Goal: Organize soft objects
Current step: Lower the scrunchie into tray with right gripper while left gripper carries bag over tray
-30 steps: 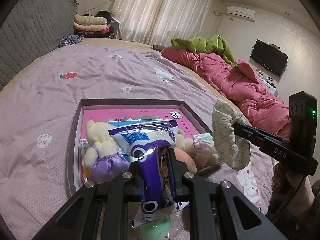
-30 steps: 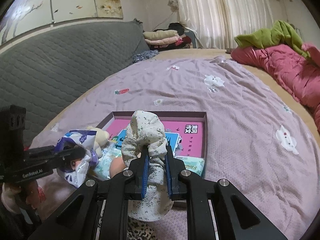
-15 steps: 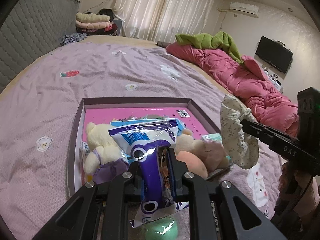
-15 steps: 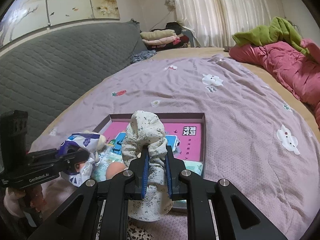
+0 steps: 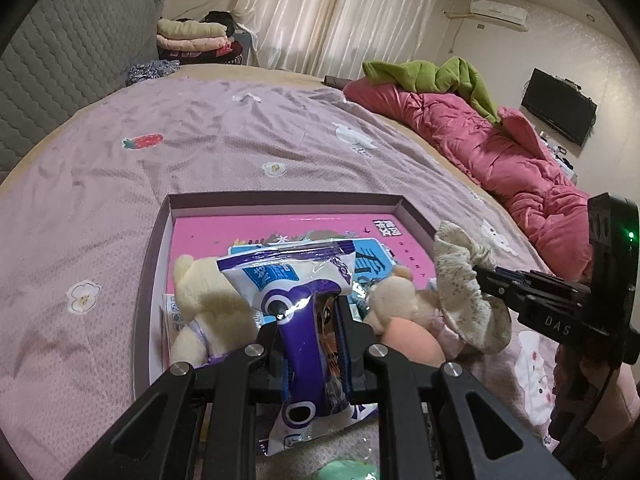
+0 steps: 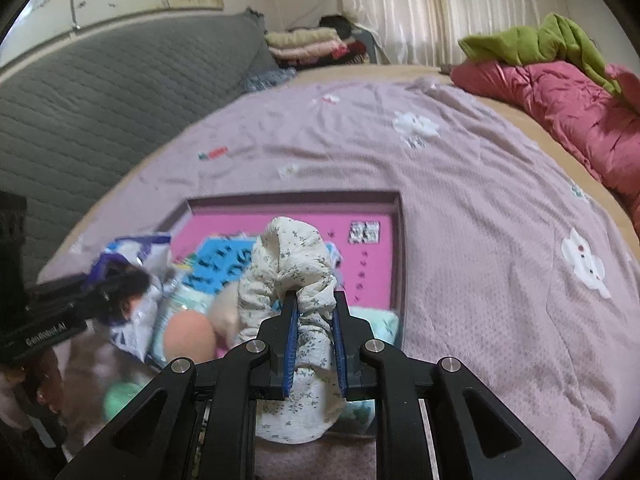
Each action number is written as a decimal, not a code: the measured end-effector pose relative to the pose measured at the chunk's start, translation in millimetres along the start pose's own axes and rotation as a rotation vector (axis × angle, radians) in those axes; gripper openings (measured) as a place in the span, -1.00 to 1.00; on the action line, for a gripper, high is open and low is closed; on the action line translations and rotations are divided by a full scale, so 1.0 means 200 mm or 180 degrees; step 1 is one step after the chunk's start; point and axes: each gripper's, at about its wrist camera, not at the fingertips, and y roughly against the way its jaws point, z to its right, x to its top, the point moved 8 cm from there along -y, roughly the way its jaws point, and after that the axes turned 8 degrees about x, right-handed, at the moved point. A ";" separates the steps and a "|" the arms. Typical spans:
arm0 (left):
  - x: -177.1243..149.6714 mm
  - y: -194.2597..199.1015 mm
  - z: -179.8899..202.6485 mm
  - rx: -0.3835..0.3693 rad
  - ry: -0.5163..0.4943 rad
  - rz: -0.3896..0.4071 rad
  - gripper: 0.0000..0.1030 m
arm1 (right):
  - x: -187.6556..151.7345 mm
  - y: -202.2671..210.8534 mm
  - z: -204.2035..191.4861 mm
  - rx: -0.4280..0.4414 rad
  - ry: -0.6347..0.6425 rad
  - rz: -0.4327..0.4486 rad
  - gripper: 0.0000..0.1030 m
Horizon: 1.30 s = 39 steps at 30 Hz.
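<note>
My left gripper [image 5: 311,312] is shut on a purple and white snack packet [image 5: 298,280] and holds it over the near end of a shallow pink-lined box [image 5: 280,200]. My right gripper [image 6: 314,308] is shut on a floral cloth scrunchie [image 6: 288,264], held over the box's near right corner [image 6: 396,240]. In the box lie a cream plush toy [image 5: 200,300], a peach ball [image 5: 412,344] and another plush [image 5: 396,296]. The right gripper with the scrunchie [image 5: 468,288] shows at the right of the left wrist view.
The box sits on a mauve bedspread [image 5: 200,140]. A pink quilt [image 5: 500,152] with a green blanket [image 5: 440,72] lies at the right. A grey padded headboard [image 6: 100,100] is at the left. Folded clothes [image 5: 192,36] are stacked at the back. A green soft thing [image 5: 348,470] lies below my left gripper.
Both grippers have moved forward over the box with their loads. The scrunchie now hangs over the box's near right part, closer to the plush toys.
</note>
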 end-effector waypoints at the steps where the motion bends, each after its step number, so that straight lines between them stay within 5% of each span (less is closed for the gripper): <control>1: 0.00 -0.01 0.00 0.0002 0.0008 -0.0013 -0.65 | -0.01 -0.01 0.01 -0.0032 -0.0015 -0.0027 -0.66; 13: 0.01 -0.03 -0.01 0.0008 -0.0002 -0.0013 -0.65 | 0.00 0.01 0.08 -0.0487 0.0152 0.0030 -0.61; 18: 0.00 -0.04 0.01 0.0005 -0.0041 -0.0029 -0.65 | -0.02 -0.01 0.07 -0.0487 0.0161 -0.0033 -0.58; 23: 0.00 -0.04 0.01 0.0003 -0.0055 -0.0029 -0.65 | 0.06 0.09 0.03 -0.0384 0.0225 0.0317 -0.43; 28: 0.00 -0.04 0.02 0.0015 -0.0067 -0.0037 -0.65 | 0.00 -0.01 0.05 -0.0444 0.0199 0.0029 -0.42; 34: 0.00 -0.05 0.02 0.0013 -0.0052 -0.0057 -0.64 | 0.00 0.00 0.07 -0.0478 0.0146 0.0039 -0.39; 39: -0.01 -0.06 0.01 -0.0001 -0.0049 -0.0087 -0.63 | -0.01 0.01 0.08 -0.0430 0.0069 0.0034 -0.17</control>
